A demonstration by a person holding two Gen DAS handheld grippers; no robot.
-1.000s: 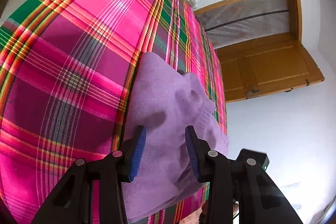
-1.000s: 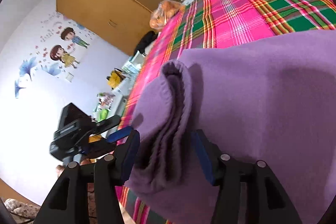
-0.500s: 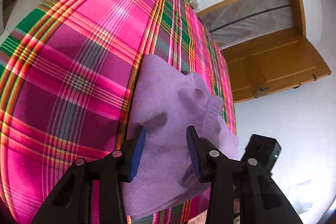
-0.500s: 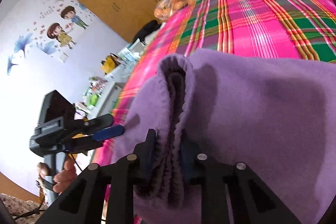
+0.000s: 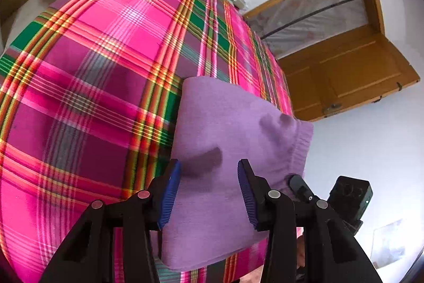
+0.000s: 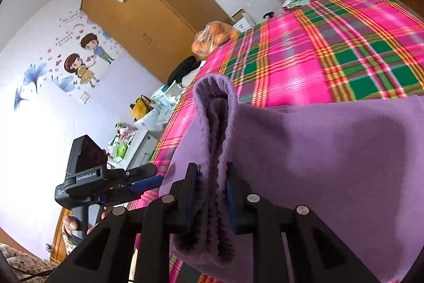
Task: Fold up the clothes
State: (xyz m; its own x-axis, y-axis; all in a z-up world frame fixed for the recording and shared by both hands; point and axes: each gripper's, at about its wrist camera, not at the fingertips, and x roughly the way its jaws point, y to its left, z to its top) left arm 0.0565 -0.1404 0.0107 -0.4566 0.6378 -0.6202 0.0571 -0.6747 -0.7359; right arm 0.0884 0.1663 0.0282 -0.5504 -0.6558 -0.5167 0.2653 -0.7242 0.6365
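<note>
On the plaid bed (image 5: 106,76), near its edge, lies the folded purple garment (image 5: 228,129). Right tongs (image 6: 210,199) clench its bunched hem; left tongs (image 5: 209,192) hover, opening, empty. Probably mid-fold: next, lift the hem across.

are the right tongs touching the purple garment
Touching. In the right wrist view the right tongs have both pads pressed against the bunched ribbed edge of the purple garment, with no gap on either side.
</note>
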